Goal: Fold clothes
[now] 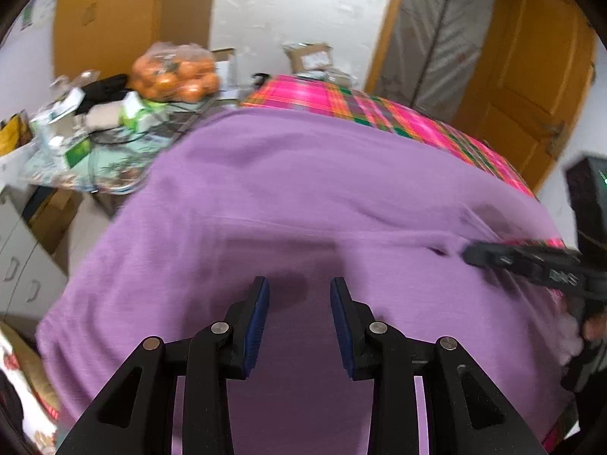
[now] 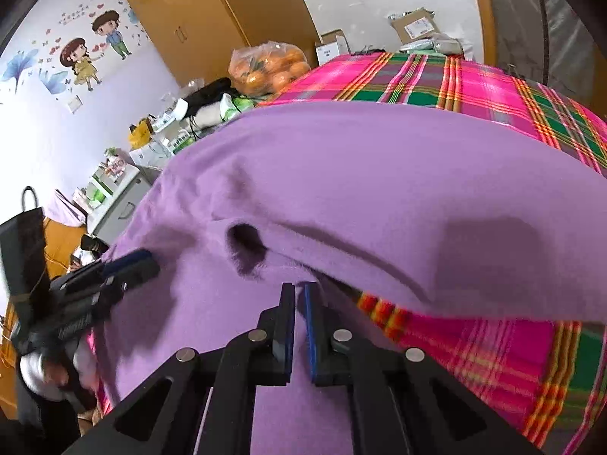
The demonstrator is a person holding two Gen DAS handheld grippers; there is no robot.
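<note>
While the purple garment (image 1: 288, 197) lies spread over the pink plaid bedcover (image 1: 383, 113), much of its outline is lost: the near hem runs under both gripper bodies and out of frame. Left gripper (image 1: 299, 303) hovers above the cloth, fingers spread wide, nothing between the blue pads (image 1: 258, 322); whether the tips touch fabric cannot be told. Motion blur smears the left wrist view, so seams read poorly. Right gripper (image 2: 299, 311) has its fingers nearly pressed together at a lifted edge of the garment; a thin fold appears to sit in the narrow gap, but the contact itself is hidden by the pads, so a true pinch cannot be confirmed. A dark opening (image 2: 244, 237) in the cloth, sleeve or neck, cannot be identified. Under the raised fold a strip of bedcover shows. Bag of oranges (image 2: 271, 66) and cardboard boxes (image 2: 415, 24) sit beyond the bed, partly hidden behind it. Hand holding the left gripper is blurred.
</note>
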